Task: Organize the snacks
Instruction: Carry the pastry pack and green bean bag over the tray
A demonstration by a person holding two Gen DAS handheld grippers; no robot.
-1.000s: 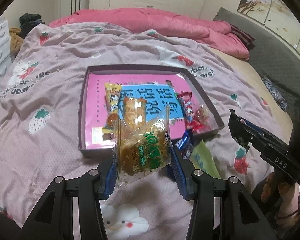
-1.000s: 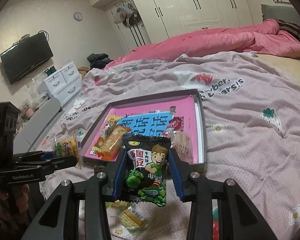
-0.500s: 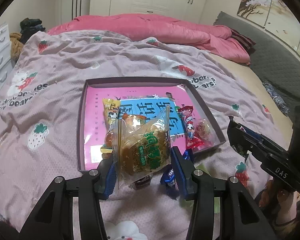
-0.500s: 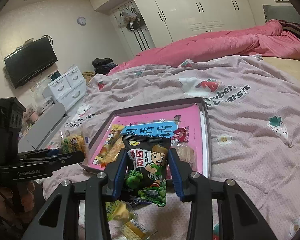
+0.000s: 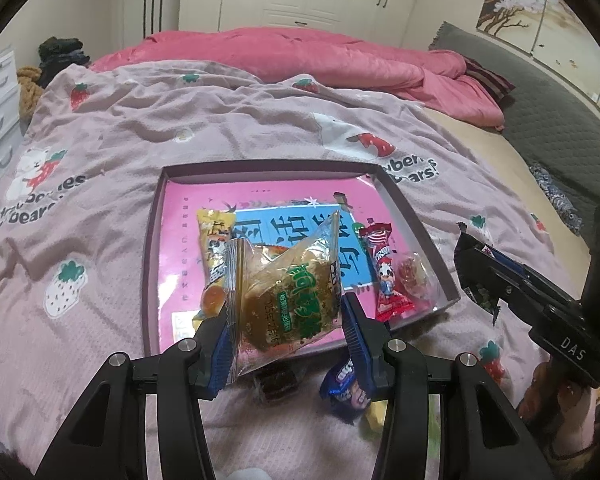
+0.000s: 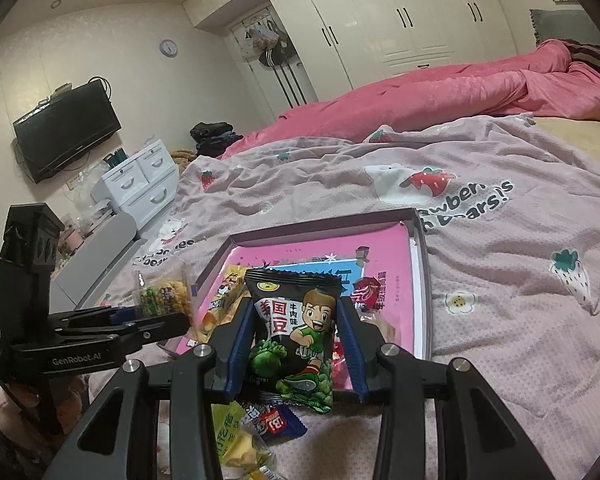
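The left gripper [image 5: 286,330] clamps a light, crinkly clear-wrapped green-labelled cake packet [image 5: 288,284] at its lower sides above the shallow purple-rimmed pink tray [image 5: 152,248], while the right gripper [image 6: 296,354] clamps a slippery black-and-green bean bag [image 6: 294,336]; loose wrapped snacks [image 6: 274,426] lie below.

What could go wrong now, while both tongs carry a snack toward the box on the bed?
1. The left tongs pinch the clear pastry bag by its loose film only; it may slip out.
2. The box rests on a wrinkled blanket, so a bump could tilt it.
3. The right tongs, holding the black pea packet, are near the left; they might collide.
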